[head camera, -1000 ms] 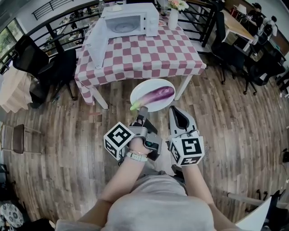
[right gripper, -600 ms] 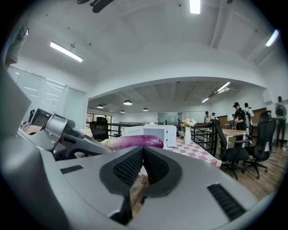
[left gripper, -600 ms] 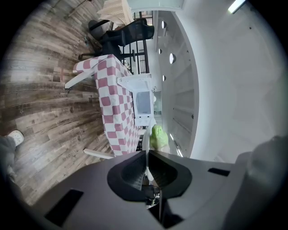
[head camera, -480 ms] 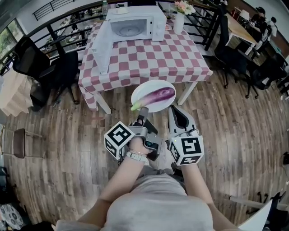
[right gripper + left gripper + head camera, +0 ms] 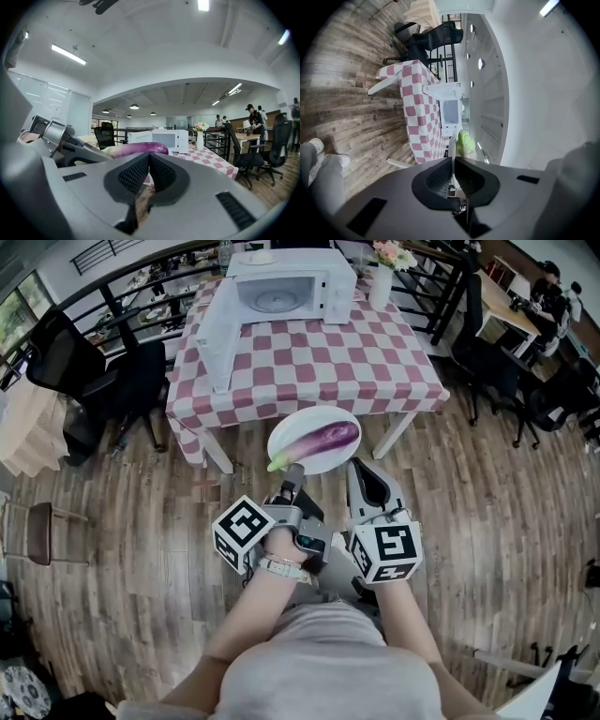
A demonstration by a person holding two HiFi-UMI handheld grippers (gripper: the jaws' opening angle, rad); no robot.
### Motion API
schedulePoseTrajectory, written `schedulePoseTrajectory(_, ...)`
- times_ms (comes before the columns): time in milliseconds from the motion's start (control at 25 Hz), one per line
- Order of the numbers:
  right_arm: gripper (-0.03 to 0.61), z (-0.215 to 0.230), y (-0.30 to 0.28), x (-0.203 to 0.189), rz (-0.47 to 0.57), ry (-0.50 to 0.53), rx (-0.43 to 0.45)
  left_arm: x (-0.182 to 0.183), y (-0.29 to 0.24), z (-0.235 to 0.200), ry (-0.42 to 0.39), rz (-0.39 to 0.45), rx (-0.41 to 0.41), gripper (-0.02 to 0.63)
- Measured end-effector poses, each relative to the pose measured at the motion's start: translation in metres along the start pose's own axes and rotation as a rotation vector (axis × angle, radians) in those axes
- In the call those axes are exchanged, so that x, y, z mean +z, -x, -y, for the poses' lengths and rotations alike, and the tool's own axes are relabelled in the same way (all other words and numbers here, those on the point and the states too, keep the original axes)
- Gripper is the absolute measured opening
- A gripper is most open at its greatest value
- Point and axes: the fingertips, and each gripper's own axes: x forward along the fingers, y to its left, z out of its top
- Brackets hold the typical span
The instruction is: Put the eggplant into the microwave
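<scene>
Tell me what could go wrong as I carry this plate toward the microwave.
1. The left gripper pinches the plate only at its near rim, so the plate may tip. The right gripper is shut beside it and seems to grip nothing.
2. The eggplant lies loose on the plate and could roll off.
3. The microwave has its door swung out to the left, where the plate could clip it.
</scene>
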Motion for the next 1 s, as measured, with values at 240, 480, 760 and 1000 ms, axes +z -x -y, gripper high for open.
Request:
schedulePoseTrajectory(240, 0.025, 0.005, -0.022, -0.002, 0.000, -0.021, 0.019, 0.014, -0.014, 0.001, 0.002, 0.024, -0.005, 0.017)
schedulePoseTrajectory(480, 0.025, 0.014, -0.058, 0.002, 0.017, -0.022, 0.039, 0.033, -0.039, 0.003, 0.002, 0.051, -0.004, 0.017)
schedulePoseTrajectory(760, 0.025, 0.034, -0.111, 0.012, 0.015, -0.028, 0.055, 0.058, -0.086, 0.010, 0.008, 0.069, 0.010, 0.017)
schedulePoseTrajectory(1000, 0.025, 0.051, -0.149, 0.017, 0.027, -0.029, 0.071, 0.070, -0.121, 0.009, 0.020, 0.078, 0.016, 0.017)
